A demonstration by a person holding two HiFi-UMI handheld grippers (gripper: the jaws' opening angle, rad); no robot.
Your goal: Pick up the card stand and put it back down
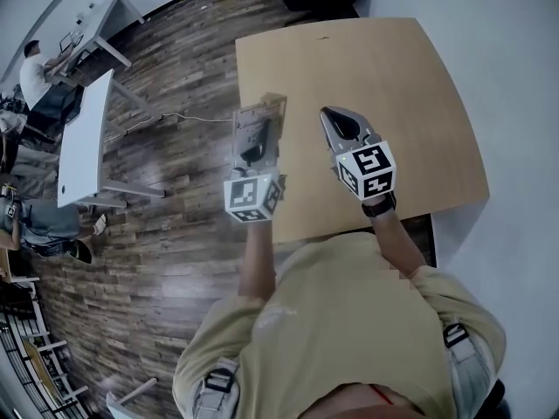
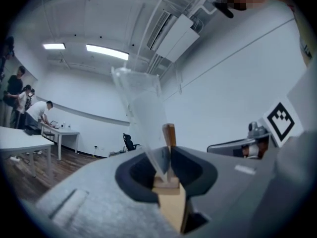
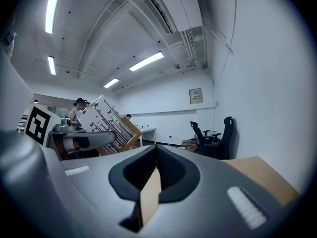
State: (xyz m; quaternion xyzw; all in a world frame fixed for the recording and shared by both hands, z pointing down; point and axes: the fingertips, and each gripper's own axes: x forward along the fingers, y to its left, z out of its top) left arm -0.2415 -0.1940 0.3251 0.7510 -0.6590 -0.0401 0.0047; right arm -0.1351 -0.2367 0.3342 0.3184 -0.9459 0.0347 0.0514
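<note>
here, left claw (image 2: 166, 158) nipping card stand (image 2: 170, 133)

standing on a plank floor (image 1: 175, 216): tan table (image 1: 410, 85), white table (image 1: 83, 142). lying beside the latter: a cable (image 1: 179, 114). sitting at a far desk (image 1: 109, 16): a person (image 1: 35, 72). glowing overhead: strip lights (image 2: 106, 51). hanging from the ceiling: an air unit (image 2: 181, 33). waiting by the wall: black chairs (image 3: 228, 135). showing above them: a small frame (image 3: 196, 95).

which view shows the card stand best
Left gripper view: the card stand sits close up, its wooden base pinched by the left gripper, clear panel rising above. The right gripper view shows it farther off and tilted; the head view, small from above.
</note>
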